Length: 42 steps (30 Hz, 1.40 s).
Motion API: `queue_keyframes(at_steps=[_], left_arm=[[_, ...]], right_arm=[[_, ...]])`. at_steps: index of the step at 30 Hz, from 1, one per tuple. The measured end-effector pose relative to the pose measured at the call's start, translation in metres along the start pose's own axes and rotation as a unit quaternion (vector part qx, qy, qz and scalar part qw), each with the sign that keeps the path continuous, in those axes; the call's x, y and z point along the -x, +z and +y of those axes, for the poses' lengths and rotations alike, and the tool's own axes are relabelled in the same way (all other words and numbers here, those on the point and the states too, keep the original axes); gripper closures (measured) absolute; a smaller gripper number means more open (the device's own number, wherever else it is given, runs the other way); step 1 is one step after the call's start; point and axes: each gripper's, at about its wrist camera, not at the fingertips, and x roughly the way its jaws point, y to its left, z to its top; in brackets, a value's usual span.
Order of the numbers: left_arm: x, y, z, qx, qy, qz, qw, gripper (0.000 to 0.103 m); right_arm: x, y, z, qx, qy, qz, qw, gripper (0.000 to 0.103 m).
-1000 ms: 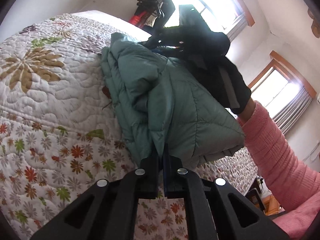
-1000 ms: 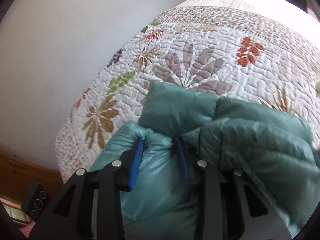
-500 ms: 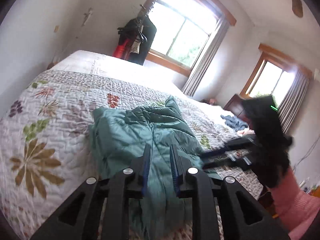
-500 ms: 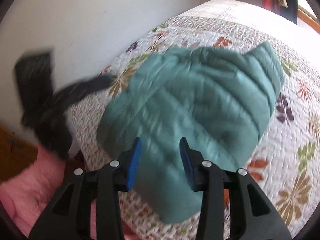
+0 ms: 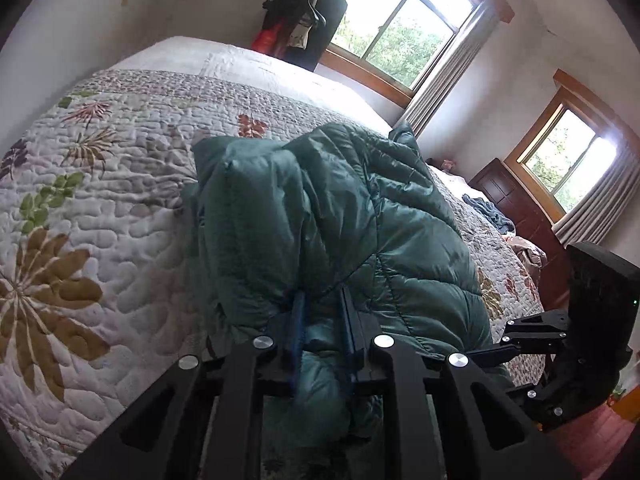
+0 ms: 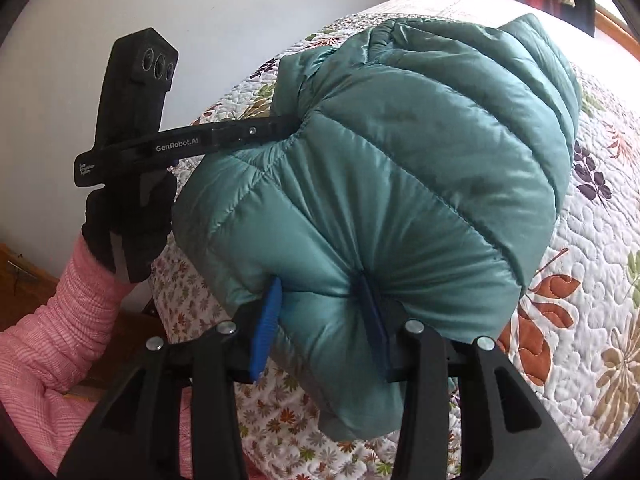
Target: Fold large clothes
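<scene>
Left wrist view: a floral quilt covers the bed on the left. At centre, the folded teal puffer jacket lies bunched on the quilt near the bed's edge. The left gripper is clamped on the jacket's near fold, padding bulging between its blue pads. Behind, dark clothes hang beside a window. To the right stand a dark wooden cabinet and a second window. At far right, the right gripper reaches to the jacket's side.

Right wrist view: at left, a pink sleeve and a black-gloved hand hold the left gripper, its fingers buried in the jacket's edge. At centre, the right gripper is closed on a thick fold of the jacket, fabric pinched between the pads. The quilt shows at right.
</scene>
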Motion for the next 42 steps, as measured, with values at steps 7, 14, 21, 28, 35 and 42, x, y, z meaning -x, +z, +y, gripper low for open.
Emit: queue_keyframes(at_steps=[7,14,21,28,35,42], left_arm=[[0.030,0.003,-0.003,0.039,0.003,-0.016,0.9991,0.050],[0.034,0.011,0.008,0.094,0.016,-0.004,0.9954,0.022],[0.006,0.005,0.035,0.142,-0.013,0.030,0.9893,0.021],[-0.018,-0.001,0.051,0.164,-0.094,0.050,0.9806,0.016],[-0.052,-0.011,0.062,0.199,-0.167,0.065,0.9634,0.003],[-0.056,-0.015,0.048,0.189,-0.181,0.045,0.9640,0.028]], right_arm=[[0.039,-0.008,-0.009,-0.033,0.025,-0.036,0.998,0.045],[0.076,-0.022,-0.066,-0.147,0.056,-0.095,0.983,0.022],[0.049,-0.027,-0.119,-0.230,0.114,-0.081,0.963,0.022],[0.012,-0.025,-0.142,-0.266,0.148,-0.067,0.950,0.019],[-0.027,-0.021,-0.152,-0.290,0.209,-0.056,0.932,0.010],[-0.027,-0.016,-0.138,-0.266,0.205,-0.076,0.939,0.035]])
